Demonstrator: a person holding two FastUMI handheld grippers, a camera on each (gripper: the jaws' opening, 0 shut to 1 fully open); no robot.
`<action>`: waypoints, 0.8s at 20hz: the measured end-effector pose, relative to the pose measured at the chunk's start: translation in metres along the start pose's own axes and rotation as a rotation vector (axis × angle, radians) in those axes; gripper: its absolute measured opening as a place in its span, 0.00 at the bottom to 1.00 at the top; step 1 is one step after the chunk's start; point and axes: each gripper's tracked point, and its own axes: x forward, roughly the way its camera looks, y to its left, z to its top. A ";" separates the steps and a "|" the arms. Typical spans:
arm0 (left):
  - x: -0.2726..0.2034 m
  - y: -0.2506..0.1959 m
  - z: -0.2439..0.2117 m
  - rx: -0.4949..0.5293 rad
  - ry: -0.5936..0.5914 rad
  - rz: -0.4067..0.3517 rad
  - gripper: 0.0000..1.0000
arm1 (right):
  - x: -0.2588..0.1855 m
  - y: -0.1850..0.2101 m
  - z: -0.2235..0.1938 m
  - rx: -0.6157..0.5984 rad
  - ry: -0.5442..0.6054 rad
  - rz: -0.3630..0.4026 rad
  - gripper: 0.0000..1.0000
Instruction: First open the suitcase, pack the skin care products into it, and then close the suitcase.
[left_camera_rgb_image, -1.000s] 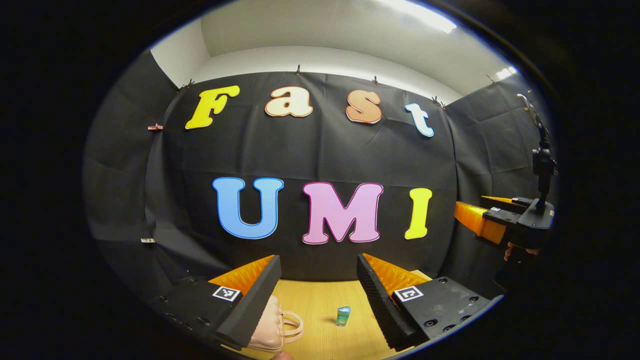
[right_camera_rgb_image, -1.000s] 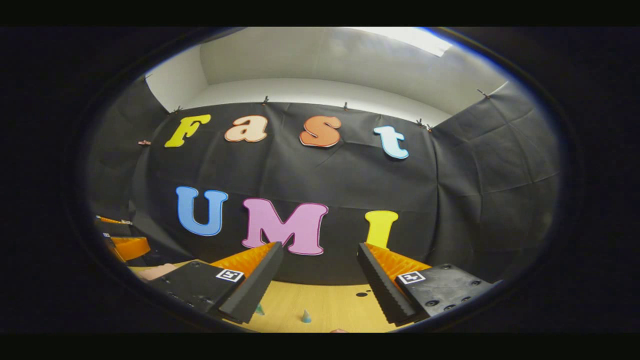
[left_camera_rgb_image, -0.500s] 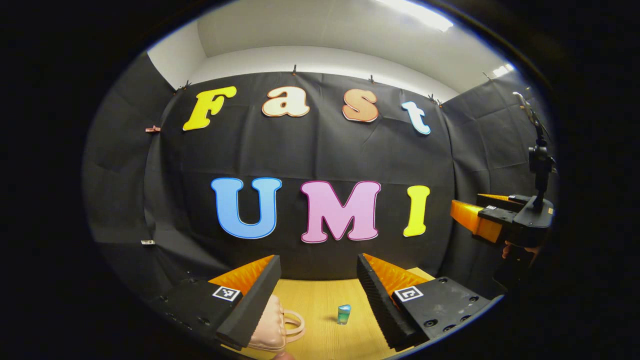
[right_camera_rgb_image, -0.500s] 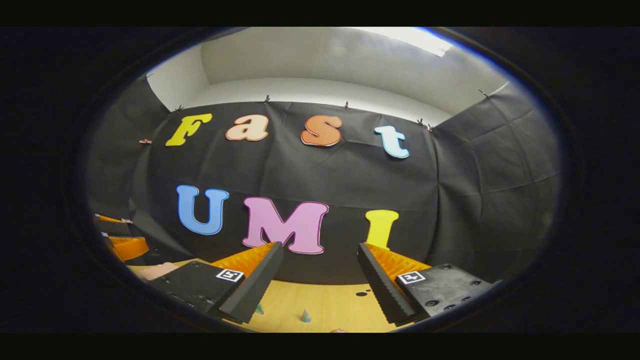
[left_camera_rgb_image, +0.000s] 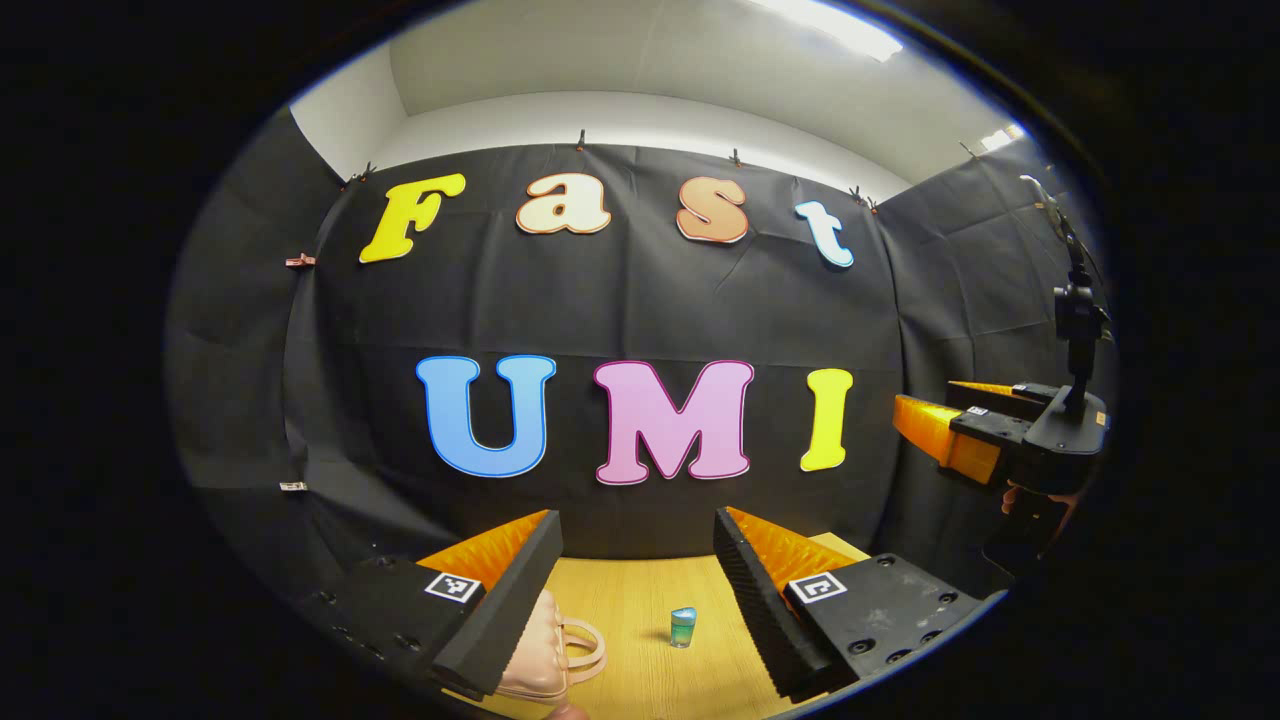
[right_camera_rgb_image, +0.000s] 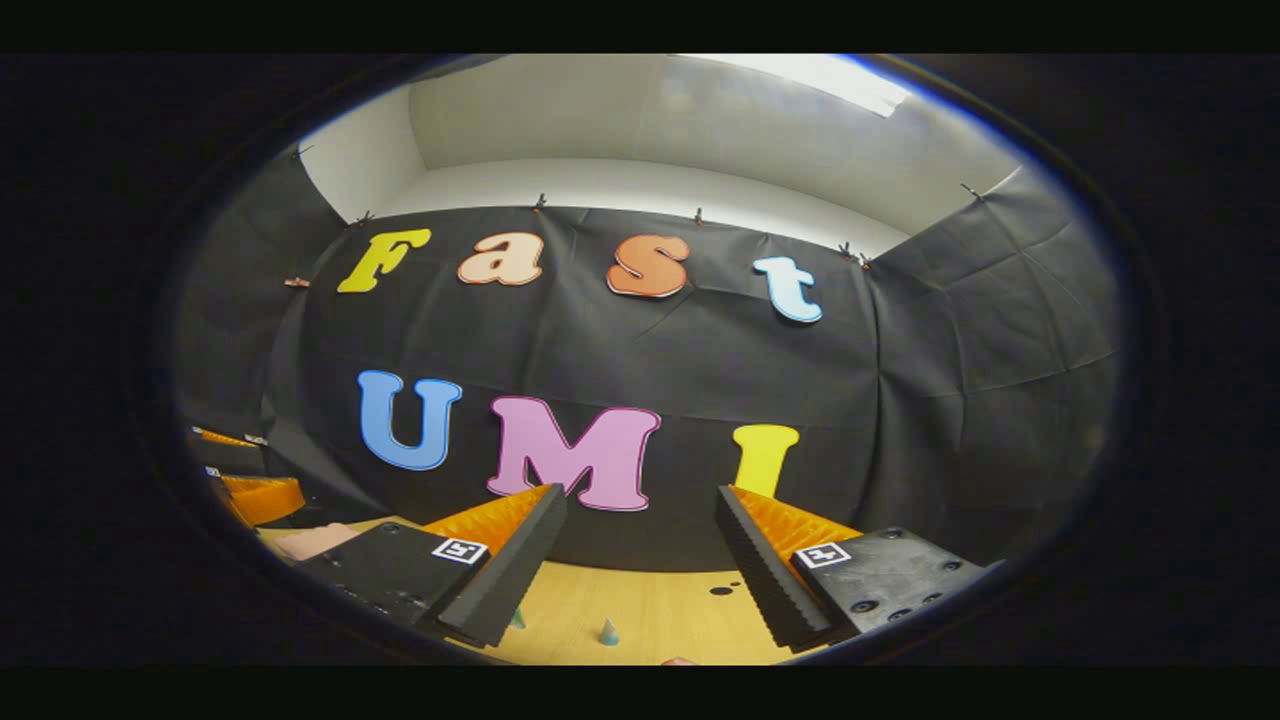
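Low on the wooden tabletop (left_camera_rgb_image: 640, 600), pale pink suitcase (left_camera_rgb_image: 545, 650) with looped handle, lying closed, partly hidden behind left gripper (left_camera_rgb_image: 635, 555), jaws wide, holding nothing. Just right of suitcase, apart from it, small teal-and-green bottle (left_camera_rgb_image: 683, 627) standing upright. Right gripper (right_camera_rgb_image: 640, 535) likewise spread wide and empty above tabletop, small pointed teal cap (right_camera_rgb_image: 608, 632) below; also seen in left gripper view (left_camera_rgb_image: 935, 428), hand (left_camera_rgb_image: 1030, 497) beneath

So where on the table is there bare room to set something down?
Bare wood lies on the table between the pink case and the small green bottle, and behind both toward the black cloth wall. The near left, by the case, is crowded.
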 end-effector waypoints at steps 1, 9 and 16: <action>-0.001 0.001 0.000 0.011 -0.002 0.003 0.96 | -0.001 0.000 0.000 0.000 0.002 0.000 0.95; -0.007 -0.002 -0.003 0.019 0.001 -0.014 0.96 | -0.007 0.000 -0.005 0.022 0.025 -0.007 0.95; 0.007 0.008 -0.018 -0.016 0.049 -0.017 0.96 | 0.007 0.007 -0.010 0.002 0.015 -0.001 0.95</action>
